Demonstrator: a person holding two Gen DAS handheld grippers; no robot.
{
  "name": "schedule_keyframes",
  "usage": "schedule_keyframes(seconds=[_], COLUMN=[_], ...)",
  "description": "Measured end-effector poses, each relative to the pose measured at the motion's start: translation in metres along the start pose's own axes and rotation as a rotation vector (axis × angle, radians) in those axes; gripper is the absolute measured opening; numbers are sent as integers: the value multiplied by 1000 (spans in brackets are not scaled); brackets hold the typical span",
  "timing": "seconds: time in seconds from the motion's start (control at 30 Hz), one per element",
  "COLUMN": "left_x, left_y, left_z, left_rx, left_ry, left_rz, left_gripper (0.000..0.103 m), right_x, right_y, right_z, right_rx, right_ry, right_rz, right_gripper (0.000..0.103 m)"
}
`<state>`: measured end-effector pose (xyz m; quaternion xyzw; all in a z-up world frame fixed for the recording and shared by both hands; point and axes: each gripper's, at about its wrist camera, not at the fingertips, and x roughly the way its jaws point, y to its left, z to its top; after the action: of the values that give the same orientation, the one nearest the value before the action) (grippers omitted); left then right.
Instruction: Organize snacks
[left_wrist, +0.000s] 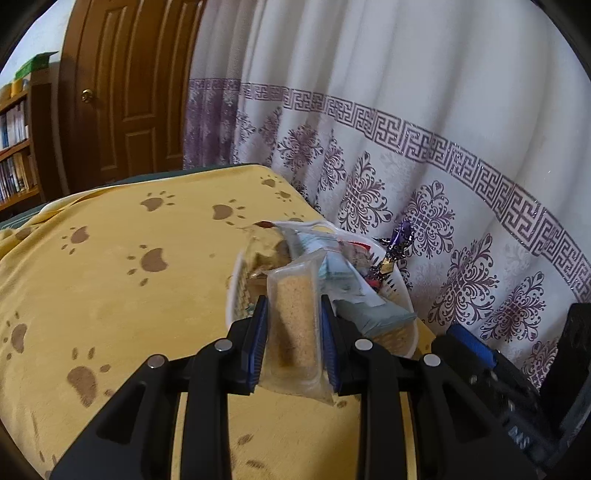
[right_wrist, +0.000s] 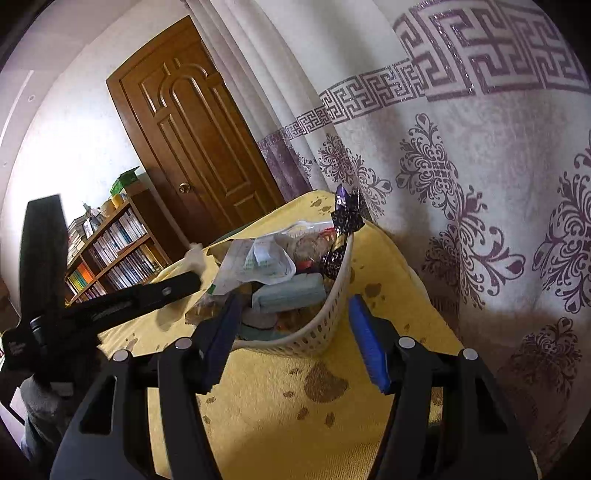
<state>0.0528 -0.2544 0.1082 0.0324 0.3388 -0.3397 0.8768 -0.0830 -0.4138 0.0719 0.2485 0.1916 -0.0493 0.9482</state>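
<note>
My left gripper (left_wrist: 293, 306) is shut on a clear-wrapped tan snack bar (left_wrist: 295, 332), which stands upright between the blue pads just in front of a white slatted basket (left_wrist: 231, 295). Heaped in the basket (right_wrist: 314, 332) are several snacks: a teal packet (right_wrist: 291, 295), a white and green wrapper (right_wrist: 258, 264) and dark purple foil candies (right_wrist: 347, 218). My right gripper (right_wrist: 295, 299) is open at the basket's near wall, its left pad over the rim, the right pad outside, nothing pressed. The left gripper's black body (right_wrist: 110, 302) reaches in from the left there.
The basket stands on a yellow paw-print blanket (left_wrist: 110, 277) close to a white and purple patterned curtain (left_wrist: 406, 110) behind and to the right. A brown door (right_wrist: 199, 147) and a bookshelf (right_wrist: 110, 254) lie beyond the blanket's far left edge.
</note>
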Motion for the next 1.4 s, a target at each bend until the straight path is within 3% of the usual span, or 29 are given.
schedule_keyframes(seconds=[0.27,0.37,0.53,0.9,1.13,1.3,1.4], left_x=[35,40,27,-17,-32,-14,-4], left_y=[-9,-4,6,36,66,88,91], left_z=[11,8,5,-7,-50,-76,-82], left_rx=[28,13,-17,-74,-110,-185,-166], left_ry=[25,35,4,-50,1,91,103], left_rz=[13,10,-10,-2,47,91,105], left_gripper=[29,40,68,70,70,70,70], right_x=[3,0,0,-4,0,3,1], right_y=[-1,-2,-1,5,8,16,21], right_z=[-4,-5,-3,-6,-14,-18,-19], right_rx=[4,4,5,-6,-12,-25,-40], right_ry=[16,11,10,14,46,58,58], right_rz=[9,5,-2,0,1,11,16], right_gripper=[62,62,62,62,62,62,62])
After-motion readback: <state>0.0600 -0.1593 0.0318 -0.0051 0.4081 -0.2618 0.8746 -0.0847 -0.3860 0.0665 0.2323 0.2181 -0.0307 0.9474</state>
